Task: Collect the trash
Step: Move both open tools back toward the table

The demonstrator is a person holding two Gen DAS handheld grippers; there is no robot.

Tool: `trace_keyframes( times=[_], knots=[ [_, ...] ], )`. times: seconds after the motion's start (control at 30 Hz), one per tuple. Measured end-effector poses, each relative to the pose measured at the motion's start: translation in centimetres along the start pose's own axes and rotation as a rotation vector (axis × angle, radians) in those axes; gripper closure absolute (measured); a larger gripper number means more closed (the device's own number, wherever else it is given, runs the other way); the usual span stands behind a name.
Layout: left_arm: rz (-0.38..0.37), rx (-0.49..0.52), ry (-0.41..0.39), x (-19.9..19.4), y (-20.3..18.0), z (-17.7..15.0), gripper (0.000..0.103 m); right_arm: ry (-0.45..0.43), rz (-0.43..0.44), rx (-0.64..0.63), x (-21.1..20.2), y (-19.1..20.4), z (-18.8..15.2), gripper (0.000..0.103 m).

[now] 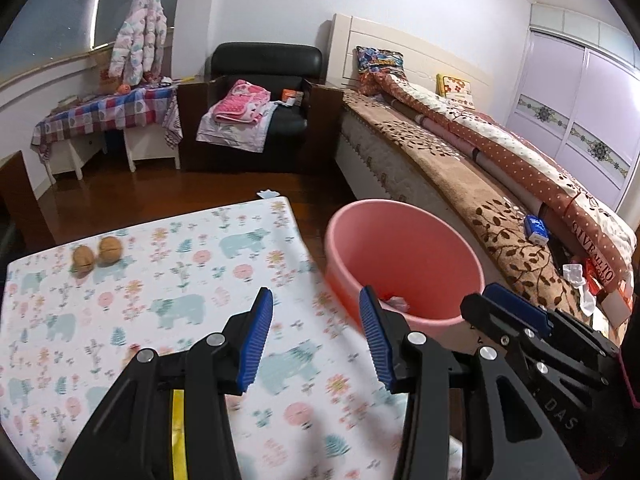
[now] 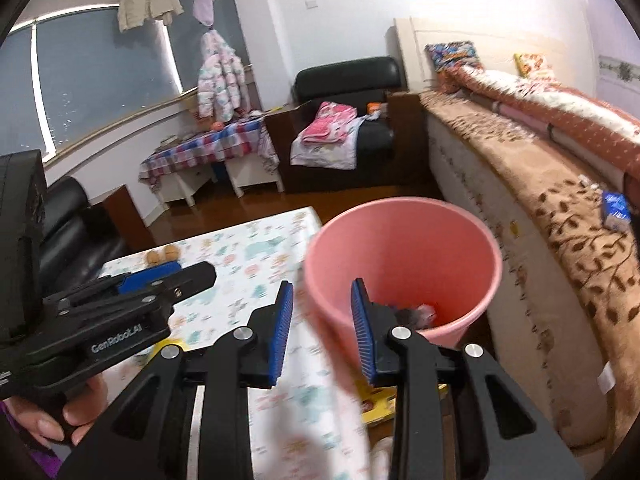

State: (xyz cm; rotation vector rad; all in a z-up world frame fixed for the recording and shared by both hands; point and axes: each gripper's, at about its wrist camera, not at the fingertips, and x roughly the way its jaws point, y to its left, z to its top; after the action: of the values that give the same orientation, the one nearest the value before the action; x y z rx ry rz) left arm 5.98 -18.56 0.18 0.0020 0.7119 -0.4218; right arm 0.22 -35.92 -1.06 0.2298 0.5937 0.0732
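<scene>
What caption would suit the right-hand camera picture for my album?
Empty open tongs hover beside a pink bin holding trash, by a floral-clothed table.

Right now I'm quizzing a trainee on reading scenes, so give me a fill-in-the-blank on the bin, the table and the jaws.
1. The bin beside the table is coloured ____.
2. The number of walnuts on the table's far side is ____.
3. Between the right gripper jaws there is ____.
4. The trash lies at the ____ of the bin.

Missing words: pink; two; nothing; bottom
</scene>
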Motion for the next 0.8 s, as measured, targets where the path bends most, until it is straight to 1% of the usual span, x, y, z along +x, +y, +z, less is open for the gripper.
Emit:
trace_keyframes(
  times=[0.07, 0.17, 0.43, 0.6, 0.67, 0.8],
  knots=[
    [0.012, 0.002, -0.007, -0.8, 0.9, -0.3, 0.059, 0.024, 0.032, -0.004, 0.0, 1.1, -0.5, 0.072],
    [0.034, -0.006, -0.019, -2.1, 2.7, -0.8, 0.059, 0.049, 0.056, -0.034, -0.1, 2.8, -1.2, 0.073],
    [0.11, -0.052, -0.042, -5.2, 9.0, -2.1, 0.059, 0.134, 0.146, -0.064, 0.9, 6.8, -3.1, 0.073],
    [0.162, -0.105, -0.041, -6.3, 13.0, -3.3, 0.059, 0.253, 0.238, -0.065, 2.9, 9.3, -4.2, 0.073],
    [0.172, -0.13, -0.037, -6.5, 14.2, -3.9, 0.059, 0.308, 0.263, -0.064, 4.0, 10.3, -4.8, 0.073],
    [0.19, -0.158, -0.031, -6.8, 15.8, -4.8, 0.059, 0.37, 0.286, -0.084, 5.4, 12.0, -5.6, 0.073]
  ],
)
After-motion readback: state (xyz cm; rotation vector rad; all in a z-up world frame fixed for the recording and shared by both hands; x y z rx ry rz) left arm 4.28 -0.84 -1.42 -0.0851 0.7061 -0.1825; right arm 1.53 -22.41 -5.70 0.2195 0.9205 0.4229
